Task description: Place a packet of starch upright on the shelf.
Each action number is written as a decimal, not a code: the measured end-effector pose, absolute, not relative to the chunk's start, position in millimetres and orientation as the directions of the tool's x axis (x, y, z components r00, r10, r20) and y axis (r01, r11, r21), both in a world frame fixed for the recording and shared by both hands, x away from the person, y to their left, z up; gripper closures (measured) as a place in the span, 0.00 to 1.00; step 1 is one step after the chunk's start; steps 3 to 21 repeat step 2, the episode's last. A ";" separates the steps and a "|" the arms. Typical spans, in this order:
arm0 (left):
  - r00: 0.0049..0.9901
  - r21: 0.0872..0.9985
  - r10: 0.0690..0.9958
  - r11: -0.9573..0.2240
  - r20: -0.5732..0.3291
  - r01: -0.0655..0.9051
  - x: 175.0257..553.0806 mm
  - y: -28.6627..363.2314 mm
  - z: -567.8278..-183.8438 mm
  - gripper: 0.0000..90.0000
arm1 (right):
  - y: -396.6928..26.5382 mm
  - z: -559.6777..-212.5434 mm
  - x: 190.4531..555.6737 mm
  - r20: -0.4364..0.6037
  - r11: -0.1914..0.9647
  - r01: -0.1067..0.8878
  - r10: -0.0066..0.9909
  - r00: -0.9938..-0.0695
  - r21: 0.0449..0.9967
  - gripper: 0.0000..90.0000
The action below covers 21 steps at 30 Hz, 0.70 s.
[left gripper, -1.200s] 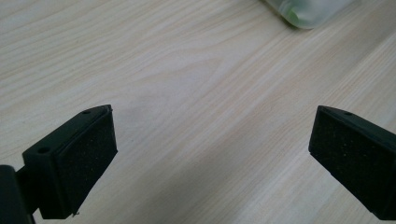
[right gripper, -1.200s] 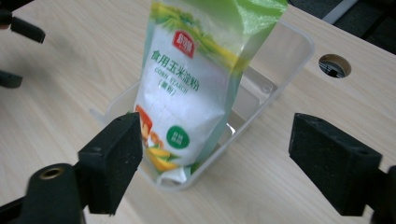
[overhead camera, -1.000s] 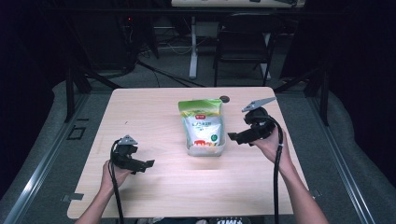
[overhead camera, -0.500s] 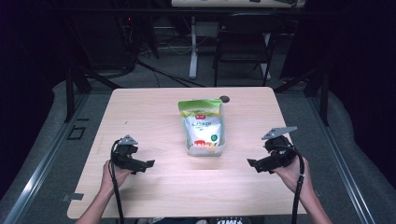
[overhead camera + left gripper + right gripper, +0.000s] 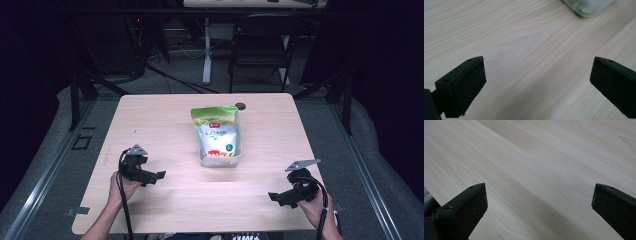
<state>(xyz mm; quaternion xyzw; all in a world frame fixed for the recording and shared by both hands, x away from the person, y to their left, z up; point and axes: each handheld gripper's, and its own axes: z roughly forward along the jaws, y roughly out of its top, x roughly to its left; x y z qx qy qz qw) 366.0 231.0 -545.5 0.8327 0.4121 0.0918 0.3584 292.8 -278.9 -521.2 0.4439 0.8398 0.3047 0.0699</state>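
- Bench (image 5: 165, 120): I see a square top of pale wood laminate with fine straight grain running across it; the surface is smooth and matt, with a soft glare near its middle.
- Pouch (image 5: 216, 135): a flat-lying plastic bag, green across its far end and white with printed colour patches below, lies at the centre of the bench. Its near end is clear and rounded, and that translucent corner (image 5: 587, 7) appears at the top of my left gripper view, resting on the wood.
- Small dark disc (image 5: 240, 105): a round, flat object sits on the bench just beyond the pouch's far right corner; I cannot tell its material.
- Left gripper (image 5: 161, 175): held in my left hand (image 5: 122, 186) at the near left of the bench, well apart from the pouch, with a grey three-cornered plate on top and a black cable trailing back. In its own view (image 5: 537, 82) the two black jaws stand wide apart, their inner faces covered in coarse, speckled foam pads (image 5: 470, 86), with bare wood between them.
- Right gripper (image 5: 274, 196): held in my right hand (image 5: 315, 202) at the near right corner, also well apart from the pouch. In its own view (image 5: 539, 205) its blocky jaws are likewise spread wide, holding nothing, above bare grain.
- Background: a dark chair (image 5: 260, 45) stands on the grey floor beyond the bench.
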 end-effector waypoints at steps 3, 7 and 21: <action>0.643 0.676 0.754 -0.402 -0.138 0.617 365.8 230.3 -545.6 0.00 | -279.8 -524.6 292.5 0.170 0.411 0.703 0.783 -0.598 0.581 0.00; 0.643 0.676 0.754 -0.402 -0.138 0.617 365.8 230.3 -545.6 0.00 | -279.8 -524.6 292.5 0.170 0.411 0.703 0.783 -0.598 0.581 0.00; 0.643 0.676 0.754 -0.402 -0.138 0.617 365.8 230.3 -545.6 0.00 | -279.8 -524.6 292.5 0.170 0.411 0.703 0.783 -0.598 0.581 0.00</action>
